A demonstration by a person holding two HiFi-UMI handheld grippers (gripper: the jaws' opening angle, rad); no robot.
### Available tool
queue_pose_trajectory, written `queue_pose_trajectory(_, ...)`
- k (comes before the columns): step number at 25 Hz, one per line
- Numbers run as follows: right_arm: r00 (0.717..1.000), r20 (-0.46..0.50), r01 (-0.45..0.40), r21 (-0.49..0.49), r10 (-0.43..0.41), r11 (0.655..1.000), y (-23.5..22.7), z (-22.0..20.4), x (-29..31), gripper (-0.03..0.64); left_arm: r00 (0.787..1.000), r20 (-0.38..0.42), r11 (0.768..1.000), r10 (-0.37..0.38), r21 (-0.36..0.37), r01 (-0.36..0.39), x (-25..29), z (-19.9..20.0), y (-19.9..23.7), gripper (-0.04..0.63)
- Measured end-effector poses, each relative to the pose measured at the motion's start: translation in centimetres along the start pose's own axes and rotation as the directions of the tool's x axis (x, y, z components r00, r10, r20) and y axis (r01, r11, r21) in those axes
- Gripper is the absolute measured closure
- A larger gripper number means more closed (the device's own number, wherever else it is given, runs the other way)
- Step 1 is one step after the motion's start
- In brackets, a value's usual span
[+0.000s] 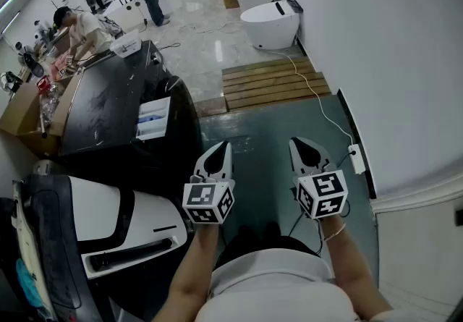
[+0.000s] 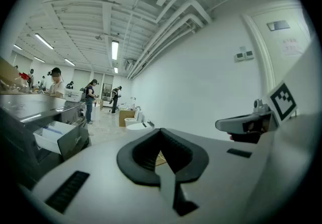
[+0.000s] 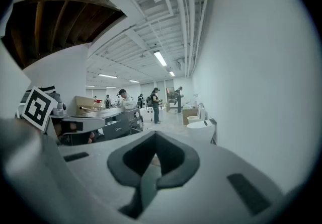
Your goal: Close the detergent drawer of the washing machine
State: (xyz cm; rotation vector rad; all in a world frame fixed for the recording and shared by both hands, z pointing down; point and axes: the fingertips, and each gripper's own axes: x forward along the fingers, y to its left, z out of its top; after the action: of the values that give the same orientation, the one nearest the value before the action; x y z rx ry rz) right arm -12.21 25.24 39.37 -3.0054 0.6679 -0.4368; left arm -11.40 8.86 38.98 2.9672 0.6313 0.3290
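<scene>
The black washing machine [image 1: 108, 107] stands to my left, and its white detergent drawer [image 1: 153, 118] sticks out open from the front. In the left gripper view the drawer [image 2: 53, 135] shows at the far left, well ahead of the jaws. My left gripper [image 1: 223, 147] hangs over the green floor, to the right of the drawer and short of it, shut on nothing. The right gripper [image 1: 299, 144] is level beside it, also shut and empty. Each gripper view shows its own jaws [image 2: 161, 131] [image 3: 155, 133] meeting at the tips with nothing between them.
A white appliance with a dark handle [image 1: 108, 230] sits at my lower left. A wooden pallet [image 1: 271, 82] and two toilets [image 1: 269, 24] lie ahead. A white wall runs along the right, with a power strip [image 1: 357, 159] and cable at its foot. People work at the back left.
</scene>
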Motion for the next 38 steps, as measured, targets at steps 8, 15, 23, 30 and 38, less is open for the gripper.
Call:
queue_pose_trajectory(8, 1.000, -0.011, 0.023, 0.012, -0.023, 1.000, -1.0, -1.0, -0.9, 0.615, 0.999, -0.020, 1.000, 0.025, -0.004, -0.025, -0.3, -1.4, -0.8, 0.603)
queue_pose_trajectory(15, 0.997, -0.007, 0.076, 0.055, -0.075, 0.996, -2.3, -1.4, -1.2, 0.613, 0.999, -0.027, 1.000, 0.025, -0.013, -0.025, -0.1, -1.5, -1.2, 0.592)
queue_pose_trajectory(23, 1.000, -0.027, 0.019, 0.081, -0.017, 0.997, -2.5, -1.5, -1.0, 0.559, 0.999, -0.028, 0.999, 0.044, -0.005, -0.044, 0.3, -1.5, -1.4, 0.540)
queue_pose_trajectory(30, 0.998, -0.063, -0.020, 0.051, 0.024, 0.998, -2.7, -2.2, -0.3, 0.528, 0.998, -0.040, 0.999, 0.047, -0.018, -0.047, 1.0, -2.1, -1.4, 0.495)
queue_pose_trajectory(38, 0.997, -0.075, 0.003, 0.069, 0.002, 0.998, -5.4, -2.1, 2.5, 0.528, 0.996, -0.080, 0.999, 0.034, -0.022, -0.035, 4.9, -3.1, -0.3, 0.469)
